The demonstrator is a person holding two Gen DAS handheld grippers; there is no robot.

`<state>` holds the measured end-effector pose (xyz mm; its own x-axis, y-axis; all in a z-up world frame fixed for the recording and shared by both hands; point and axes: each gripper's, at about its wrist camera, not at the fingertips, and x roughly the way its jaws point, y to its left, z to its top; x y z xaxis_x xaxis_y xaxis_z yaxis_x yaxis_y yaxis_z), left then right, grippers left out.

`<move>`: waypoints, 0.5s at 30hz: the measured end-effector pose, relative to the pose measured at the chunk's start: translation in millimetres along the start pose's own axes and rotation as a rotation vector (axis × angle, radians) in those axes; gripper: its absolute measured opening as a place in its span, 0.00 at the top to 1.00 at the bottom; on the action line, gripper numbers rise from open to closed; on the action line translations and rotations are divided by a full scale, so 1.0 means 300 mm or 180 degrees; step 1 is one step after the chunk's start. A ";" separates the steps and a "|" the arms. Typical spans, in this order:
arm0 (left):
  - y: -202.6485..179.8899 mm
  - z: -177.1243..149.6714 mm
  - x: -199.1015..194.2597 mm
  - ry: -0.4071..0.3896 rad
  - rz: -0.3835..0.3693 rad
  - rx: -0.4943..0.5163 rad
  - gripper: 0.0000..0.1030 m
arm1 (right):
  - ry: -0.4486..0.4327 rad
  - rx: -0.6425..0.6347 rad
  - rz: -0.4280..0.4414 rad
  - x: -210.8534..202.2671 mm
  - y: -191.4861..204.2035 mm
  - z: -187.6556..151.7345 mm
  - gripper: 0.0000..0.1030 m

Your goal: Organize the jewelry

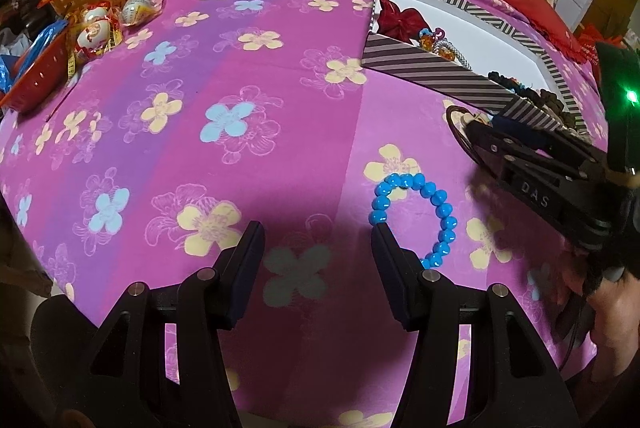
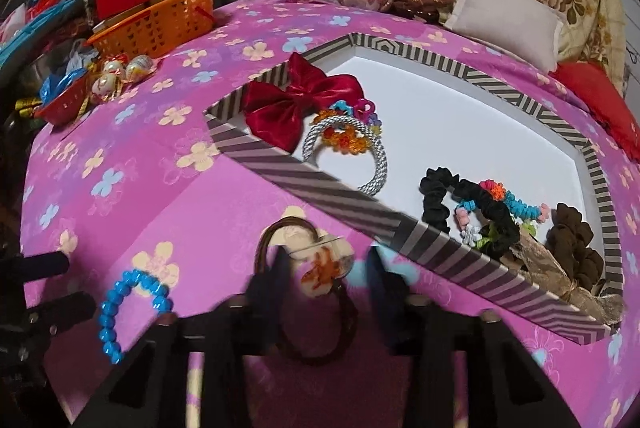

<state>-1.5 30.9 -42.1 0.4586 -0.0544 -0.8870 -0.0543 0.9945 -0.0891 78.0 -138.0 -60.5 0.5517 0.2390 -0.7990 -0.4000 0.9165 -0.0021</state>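
A brown hair tie [image 2: 280, 226] with a clear flower charm lies on the pink cloth just in front of the striped box [image 2: 320, 184]. My right gripper [image 2: 326, 262] straddles the charm. Its fingers [image 2: 272, 268] are blurred, so whether the pads press on it is unclear. From the left wrist view, the right gripper [image 1: 474, 130] sits at the box's [image 1: 420, 68] near wall. A blue bead bracelet [image 1: 438, 196] lies flat on the cloth. My left gripper [image 1: 318, 228] hovers open, its right finger over the bracelet's left edge, nothing between the pads. The bracelet [image 2: 108, 308] also shows in the right wrist view.
The box holds a red bow [image 2: 296, 104], a silver bangle [image 2: 376, 160], bead bracelets and dark scrunchies [image 2: 436, 200]. An orange basket [image 2: 160, 24], a red tray [image 2: 60, 108] and wrapped eggs [image 2: 112, 68] crowd the far left. A cushion [image 2: 508, 20] lies behind the box.
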 end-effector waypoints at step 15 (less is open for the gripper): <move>-0.073 0.007 0.018 0.0014 -0.0122 0.0259 0.46 | 0.0016 0.0227 0.0129 -0.118 -0.036 -0.142 0.78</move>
<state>4.2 9.0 -43.9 0.4552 -0.0929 -0.8855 0.0357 0.9956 -0.0861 31.5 -170.0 -57.7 0.5325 0.2750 -0.8005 -0.3687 0.9267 0.0731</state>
